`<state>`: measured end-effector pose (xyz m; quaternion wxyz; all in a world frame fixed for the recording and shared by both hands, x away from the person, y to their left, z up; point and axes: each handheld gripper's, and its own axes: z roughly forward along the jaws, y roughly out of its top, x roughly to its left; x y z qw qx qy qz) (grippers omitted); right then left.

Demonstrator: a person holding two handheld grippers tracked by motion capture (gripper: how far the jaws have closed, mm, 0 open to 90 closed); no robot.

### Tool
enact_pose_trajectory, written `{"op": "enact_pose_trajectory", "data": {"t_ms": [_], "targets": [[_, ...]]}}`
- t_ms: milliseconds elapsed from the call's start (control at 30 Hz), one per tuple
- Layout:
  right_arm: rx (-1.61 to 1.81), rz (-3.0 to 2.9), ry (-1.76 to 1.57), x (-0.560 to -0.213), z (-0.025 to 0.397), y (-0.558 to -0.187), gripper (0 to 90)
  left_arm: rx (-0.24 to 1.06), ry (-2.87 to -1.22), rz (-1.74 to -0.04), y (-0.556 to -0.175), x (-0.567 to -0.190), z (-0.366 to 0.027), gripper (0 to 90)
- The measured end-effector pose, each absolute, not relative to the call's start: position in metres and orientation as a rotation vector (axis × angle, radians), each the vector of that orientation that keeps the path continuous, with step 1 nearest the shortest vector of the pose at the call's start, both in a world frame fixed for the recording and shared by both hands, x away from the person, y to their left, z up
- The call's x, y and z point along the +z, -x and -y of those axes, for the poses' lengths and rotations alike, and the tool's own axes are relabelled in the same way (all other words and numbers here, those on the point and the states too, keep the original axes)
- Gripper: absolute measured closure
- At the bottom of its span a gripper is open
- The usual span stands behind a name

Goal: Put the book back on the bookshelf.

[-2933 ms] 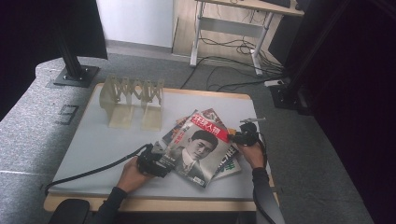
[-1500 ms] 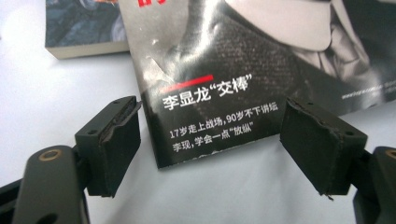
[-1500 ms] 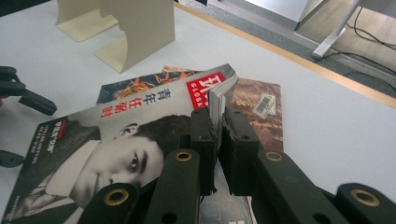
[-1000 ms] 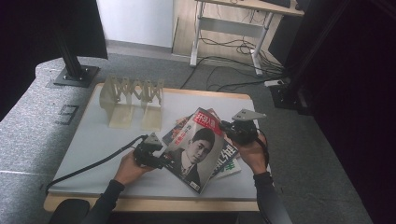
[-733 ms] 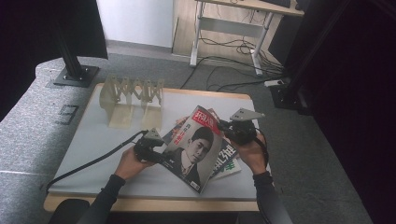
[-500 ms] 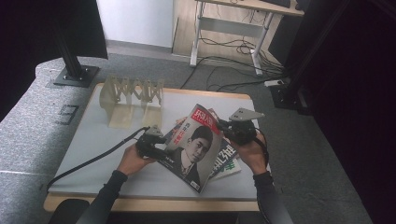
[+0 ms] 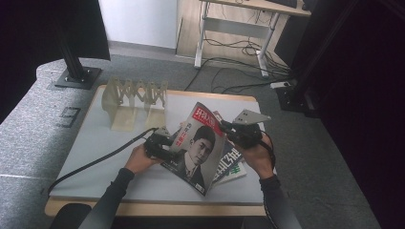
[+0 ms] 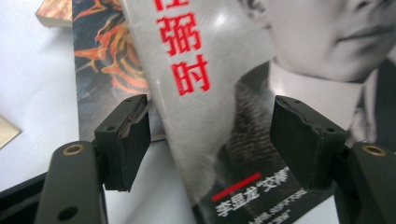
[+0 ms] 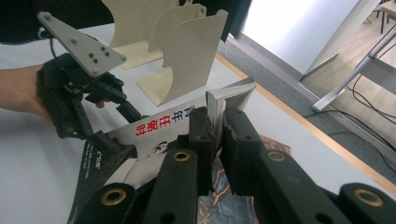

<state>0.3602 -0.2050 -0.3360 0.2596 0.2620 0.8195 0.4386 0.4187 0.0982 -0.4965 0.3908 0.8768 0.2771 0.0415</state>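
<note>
A magazine [image 7: 203, 143] with a portrait cover and red characters stands tilted up off the table. My right gripper [image 7: 225, 128] is shut on its upper right edge; in the right gripper view the jaws [image 9: 215, 126] pinch the thick page edge. My left gripper [image 7: 173, 143] sits at the magazine's left edge, open. In the left gripper view both pads [image 8: 123, 135] stand wide apart with the cover [image 8: 224, 93] between them, not touching it. The left gripper [image 9: 119, 126] also appears in the right gripper view, straddling that edge.
More magazines [image 7: 233, 161] lie flat under the raised one, one with an orange flame pattern [image 8: 102, 60]. A cream accordion file rack [image 7: 136, 98] stands at the table's back left. The grey tabletop [image 7: 105, 143] is bare on the left, crossed by the left gripper's cable.
The top magazine has been raised off the pile and tilted up by my right gripper. My left gripper has moved right and forward until its open jaws straddle the left edge.
</note>
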Motion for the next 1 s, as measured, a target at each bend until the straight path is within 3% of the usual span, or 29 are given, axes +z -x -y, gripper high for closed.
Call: {"op": "enact_pose_trajectory", "data": {"t_ms": [100, 200, 300, 367, 433, 467, 700, 1000], "targets": [[1.191, -2.219, -0.695, -0.334, 0.204, -0.359, 80.7, 0.080, -2.234, -0.701, -0.422, -0.500, -0.098, 30.1], [1.190, -2.218, -0.685, -0.334, 0.203, -0.359, 80.7, 0.061, -2.229, -0.685, -0.422, -0.500, -0.098, 37.5], [1.189, -2.219, -0.678, -0.333, 0.202, -0.359, 80.7, 0.101, -2.242, -0.685, -0.419, -0.498, -0.098, 41.8], [1.186, -2.220, -0.670, -0.333, 0.201, -0.359, 80.6, 0.143, -2.249, -0.669, -0.416, -0.496, -0.098, 48.7], [1.179, -2.219, -0.673, -0.334, 0.200, -0.359, 80.4, 0.184, -2.245, -0.659, -0.413, -0.491, -0.100, 65.1], [1.178, -2.219, -0.673, -0.334, 0.200, -0.360, 80.4, 0.201, -2.246, -0.653, -0.411, -0.489, -0.100, 67.4], [1.172, -2.212, -0.681, -0.334, 0.203, -0.359, 80.5, 0.209, -2.226, -0.634, -0.407, -0.487, -0.102, 77.7], [1.167, -2.192, -0.704, -0.336, 0.214, -0.358, 80.6, 0.228, -2.198, -0.607, -0.399, -0.484, -0.109, 80.6]]}}
